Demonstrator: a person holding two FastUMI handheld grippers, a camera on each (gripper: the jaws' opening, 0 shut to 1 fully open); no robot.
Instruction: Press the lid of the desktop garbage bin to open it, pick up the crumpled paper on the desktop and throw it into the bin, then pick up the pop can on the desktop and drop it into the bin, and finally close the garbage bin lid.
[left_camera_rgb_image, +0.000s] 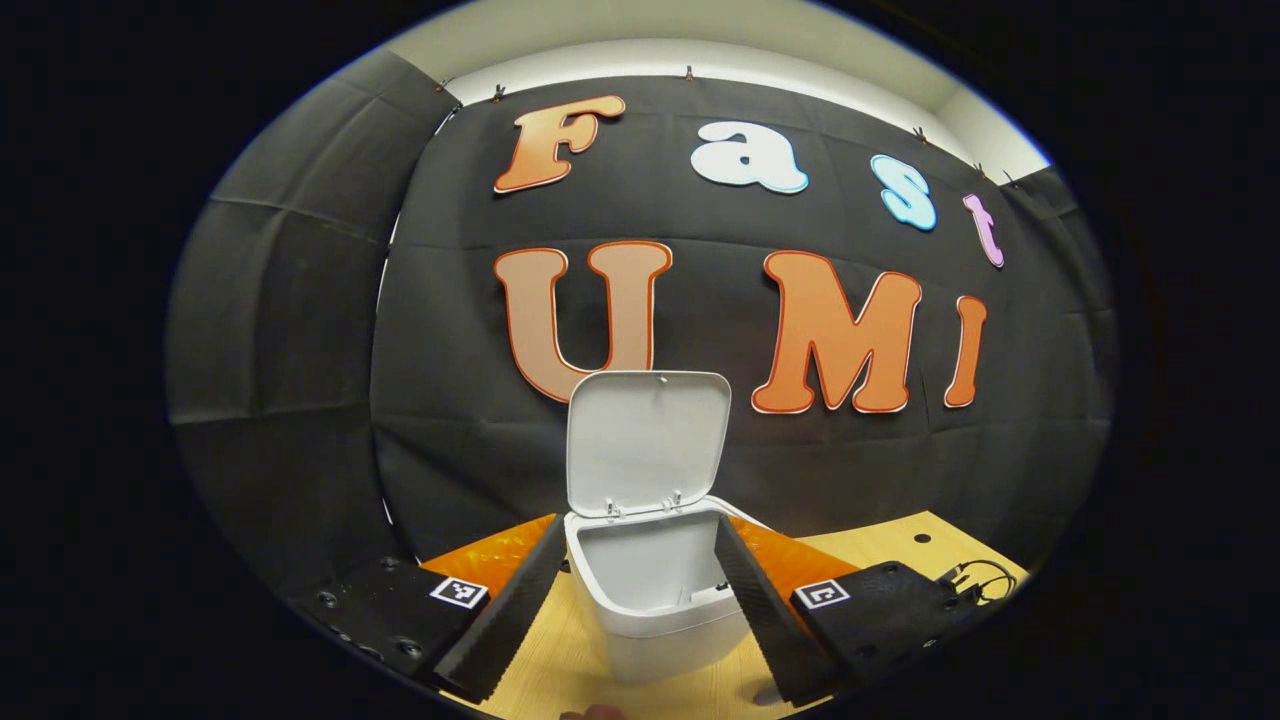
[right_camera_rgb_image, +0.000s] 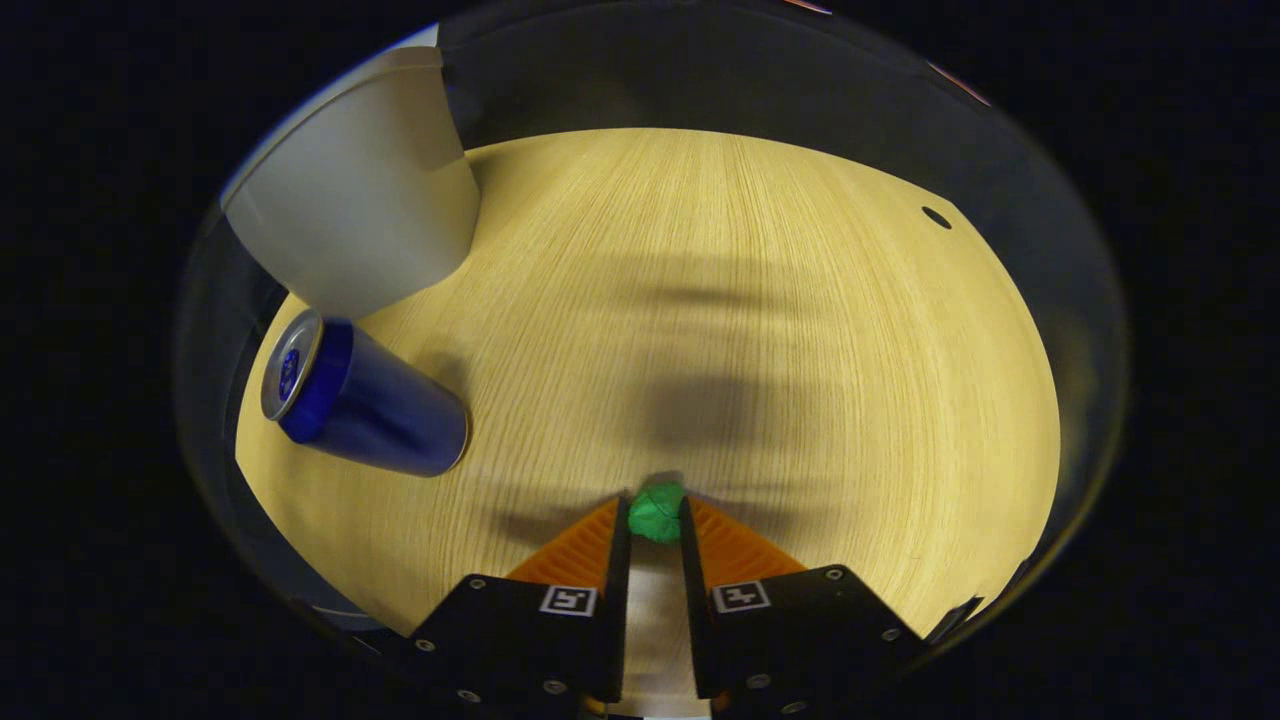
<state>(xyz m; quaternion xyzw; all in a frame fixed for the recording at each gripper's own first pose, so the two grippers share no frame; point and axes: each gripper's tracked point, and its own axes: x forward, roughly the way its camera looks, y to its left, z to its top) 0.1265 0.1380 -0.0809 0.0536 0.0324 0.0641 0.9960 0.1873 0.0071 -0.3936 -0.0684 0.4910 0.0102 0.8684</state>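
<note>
The right claw (right_camera_rgb_image: 655, 525) is clamping a small green crumpled paper ball (right_camera_rgb_image: 656, 512) over the pale wooden tabletop (right_camera_rgb_image: 760, 330); farther off, a blue pop can (right_camera_rgb_image: 365, 397) is lying (on its side) beside the white plastic bin (left_camera_rgb_image: 650, 580), which the left claw (left_camera_rgb_image: 640, 600), fingers apart, is facing, lid (left_camera_rgb_image: 647, 443) standing open.

Left gripper view: your camera sits low over the pale wood-grain desktop (left_camera_rgb_image: 590, 660), facing level toward the black cloth wall, close to the white plastic bin (left_camera_rgb_image: 650, 600) (lid (left_camera_rgb_image: 645, 445) raised).
Right gripper view: yours looks steeply down at the desktop from nearby, with the small green crumpled paper (right_camera_rgb_image: 655, 512) at the fingers (right_camera_rgb_image: 585, 545).
Shared: both views take in the desktop and bin; the blue metal can (right_camera_rgb_image: 365, 400) lies at the right view's left edge.
</note>
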